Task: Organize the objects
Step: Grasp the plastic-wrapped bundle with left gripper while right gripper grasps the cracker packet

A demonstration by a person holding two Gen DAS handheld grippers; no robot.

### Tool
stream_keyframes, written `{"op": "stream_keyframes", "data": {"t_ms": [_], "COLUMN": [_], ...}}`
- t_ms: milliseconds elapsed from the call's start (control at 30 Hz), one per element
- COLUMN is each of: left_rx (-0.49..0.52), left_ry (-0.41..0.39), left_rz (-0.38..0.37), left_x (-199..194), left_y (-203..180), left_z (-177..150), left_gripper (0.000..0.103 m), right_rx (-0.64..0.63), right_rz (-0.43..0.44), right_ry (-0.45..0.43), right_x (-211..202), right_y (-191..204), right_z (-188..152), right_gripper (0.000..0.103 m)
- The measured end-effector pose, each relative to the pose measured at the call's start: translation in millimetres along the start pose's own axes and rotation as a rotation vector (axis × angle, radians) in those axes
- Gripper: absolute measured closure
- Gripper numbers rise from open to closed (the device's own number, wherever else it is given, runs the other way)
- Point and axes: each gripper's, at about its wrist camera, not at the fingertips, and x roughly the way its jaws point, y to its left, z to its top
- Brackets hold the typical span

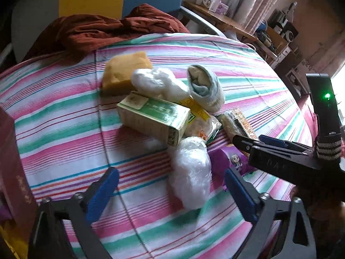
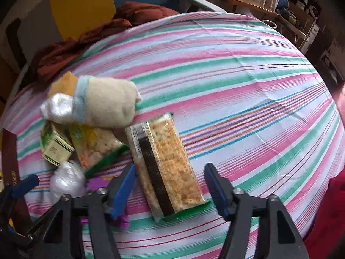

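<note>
A pile of objects lies on the striped bedsheet point(image 1: 64, 112): a green box point(image 1: 153, 116), a yellow sponge point(image 1: 125, 71), two crumpled clear plastic bags point(image 1: 157, 84) point(image 1: 192, 172), a rolled cream and blue sock point(image 1: 204, 86), a yellow-green snack packet point(image 1: 200, 123) and a cracker packet point(image 2: 166, 166). My left gripper point(image 1: 170, 194) is open, with the near plastic bag between its fingers. My right gripper point(image 2: 170, 185) is open around the near end of the cracker packet. The right gripper also shows in the left wrist view point(image 1: 254, 144), its jaws hard to read there.
A dark red blanket point(image 1: 103, 30) is bunched at the far side of the bed. A maroon box point(image 1: 13, 172) stands at the left edge. A purple packet point(image 1: 232, 161) lies under the right gripper. A wooden shelf point(image 1: 217, 17) with boxes stands beyond the bed.
</note>
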Motion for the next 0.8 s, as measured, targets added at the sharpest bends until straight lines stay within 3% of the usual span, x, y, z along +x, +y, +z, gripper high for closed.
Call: {"op": "stream_keyframes", "data": {"t_ms": [67,200,800], "left_rx": [0.000,0.010,0.003], "left_ry": [0.027,-0.009,-0.006], "left_rz": [0.023,0.033,-0.016], "left_x": [10.8,13.3,16.0], "left_y": [-0.4,0.2,3.2], "left_z": [-0.2,-3.0,-3.0], "left_gripper": [0.022,0.022,0.009], "right_rx": [-0.017,-0.023,-0.028], "right_rz": [-0.012,-0.015,-0.037], "right_ry": [-0.007,0.003,0.029], "right_x": [-0.9,0.3,4.5], "right_y": [2.8,2.4,-1.3], "right_z": [-0.3,-0.2,4.3], "right_gripper": [0.049,0.049,0.048]}}
